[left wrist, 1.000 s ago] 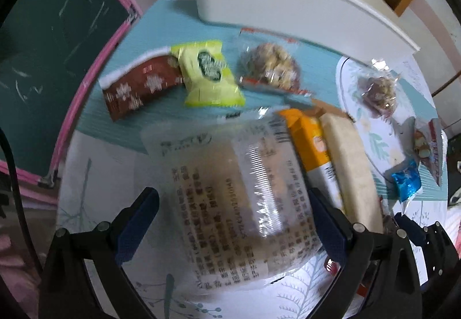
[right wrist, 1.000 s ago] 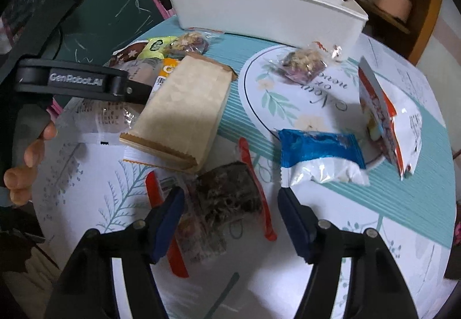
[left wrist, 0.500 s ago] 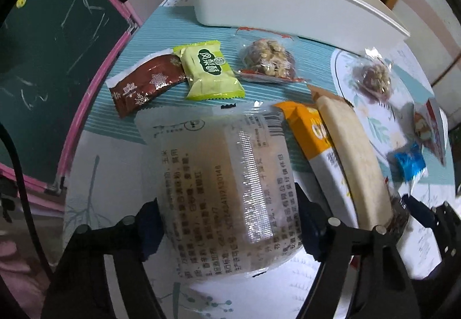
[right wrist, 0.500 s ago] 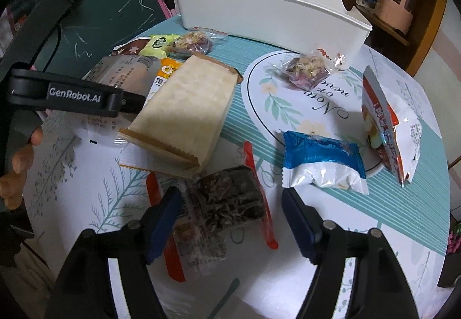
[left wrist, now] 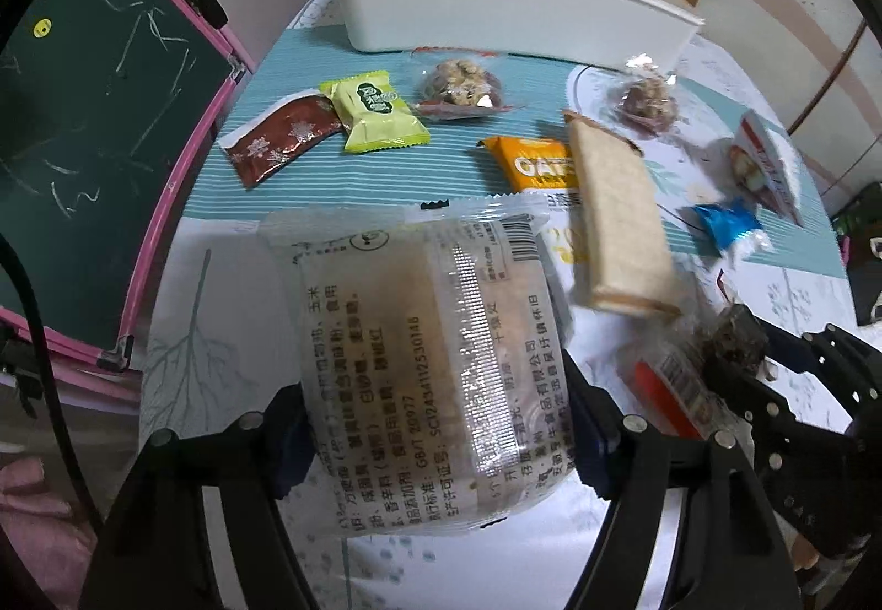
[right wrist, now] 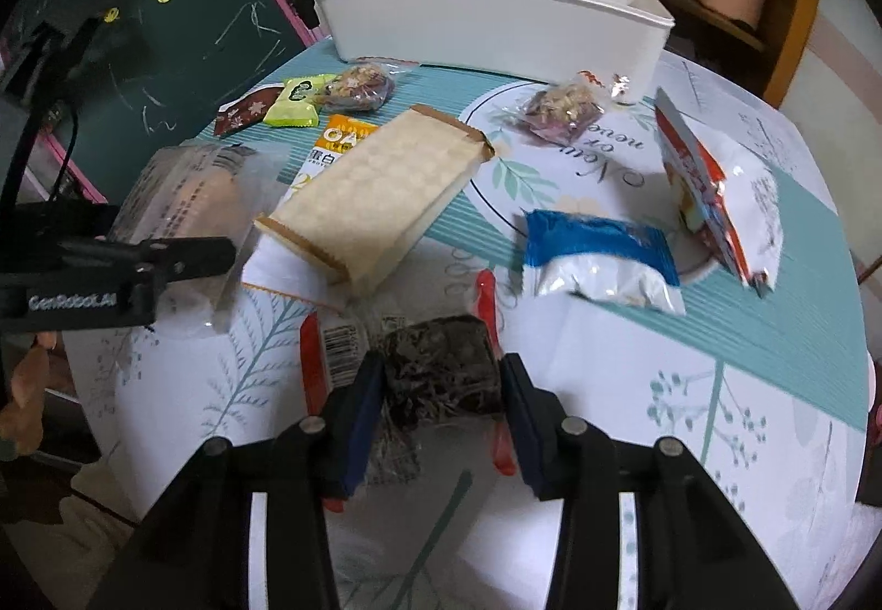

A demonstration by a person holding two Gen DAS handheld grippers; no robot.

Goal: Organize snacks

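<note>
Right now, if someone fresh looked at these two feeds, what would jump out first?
The big clear cake packet clamped in the left gripper fills the left view. In the right view, the right gripper is closed on a dark snack pack. Behind the scattered snacks, the long white bin sits at the table's far edge.

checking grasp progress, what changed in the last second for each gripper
The left gripper closed on the clear cake packet and raised it. The right gripper closed on the dark snack packet. The white bin and the other snacks stayed put.
</note>
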